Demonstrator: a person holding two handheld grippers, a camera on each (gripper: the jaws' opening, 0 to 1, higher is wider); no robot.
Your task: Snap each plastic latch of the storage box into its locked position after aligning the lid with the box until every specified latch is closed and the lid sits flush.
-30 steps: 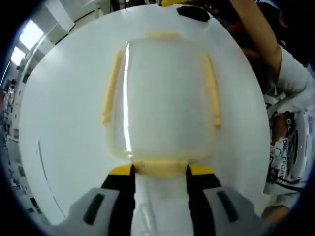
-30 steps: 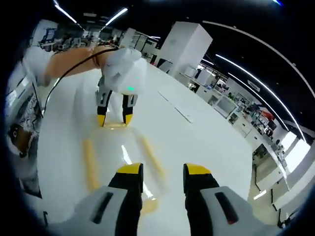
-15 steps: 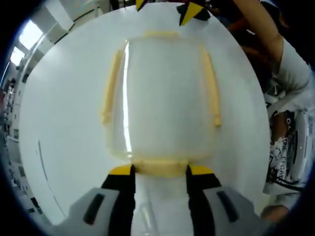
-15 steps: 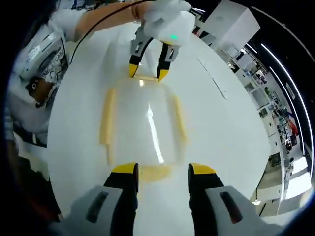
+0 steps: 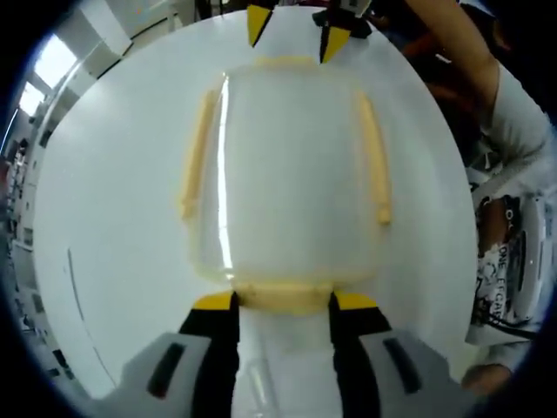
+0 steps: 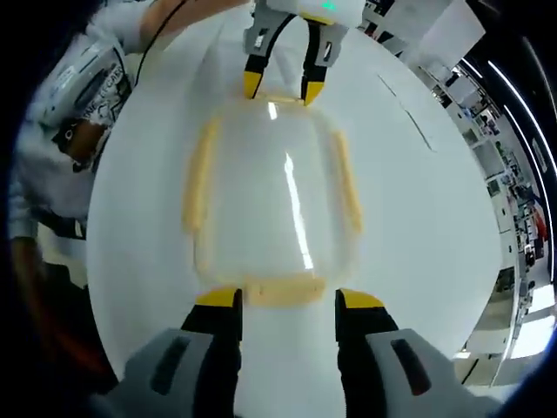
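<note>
In the left gripper view the left gripper (image 5: 284,302) stands at 6 o'clock with its yellow-tipped jaws wide apart, one on each side of the near latch (image 5: 283,296) of the box (image 5: 287,170); whether the tips touch it I cannot tell. The box is translucent, its lid (image 5: 291,157) on top, and sits on a white table (image 5: 113,218). Nothing can be made out inside the box through the cloudy plastic. Pale yellow latches run along its sides at 9 o'clock (image 5: 196,157) and 3 o'clock (image 5: 374,157), and another lies on the far end at 12 o'clock (image 5: 285,62). The right gripper (image 5: 291,31) shows there at 12 o'clock, jaws spread either side of that far latch.

In the right gripper view the right gripper (image 6: 283,301) is at 6 o'clock, jaws wide, straddling the end latch (image 6: 280,289) nearest it. The box (image 6: 274,192) lies beyond, side latches at 9 (image 6: 198,178) and 3 o'clock (image 6: 346,178). The left gripper (image 6: 280,87) is at 12 o'clock, and this view shows its grey body, a green light and a person's sleeve (image 6: 78,78) at 10 o'clock. The left gripper view shows printed clothing (image 5: 505,261) at 4 o'clock.
</note>
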